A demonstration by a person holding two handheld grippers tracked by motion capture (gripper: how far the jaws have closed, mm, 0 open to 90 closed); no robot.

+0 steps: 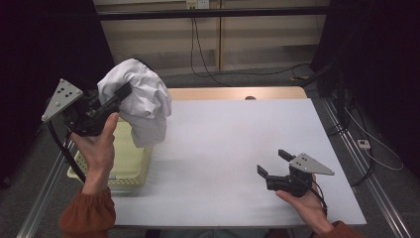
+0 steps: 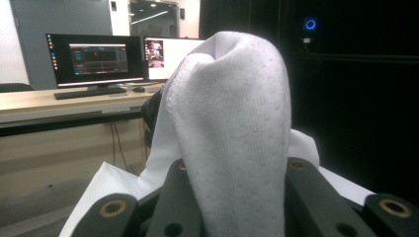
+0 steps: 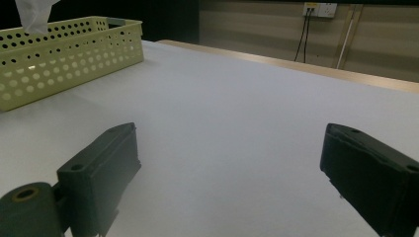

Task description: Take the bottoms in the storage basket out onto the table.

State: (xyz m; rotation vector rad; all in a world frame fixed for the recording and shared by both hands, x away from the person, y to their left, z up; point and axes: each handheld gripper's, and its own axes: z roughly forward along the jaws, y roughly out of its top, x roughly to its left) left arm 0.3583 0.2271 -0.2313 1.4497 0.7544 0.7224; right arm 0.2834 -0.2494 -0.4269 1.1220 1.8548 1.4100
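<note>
High view: a white cloth lifted over a yellow basket.
The cloth hangs bunched from the left tongs, which are clamped on its fold and raised above the basket, probably so it clears the rim; the right tongs wait apart and empty, low over the counter, well off to the side.

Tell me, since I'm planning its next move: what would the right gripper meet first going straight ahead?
Probably nothing on the table: the right gripper has bare white tabletop ahead, with the yellow basket well off to one side.
</note>
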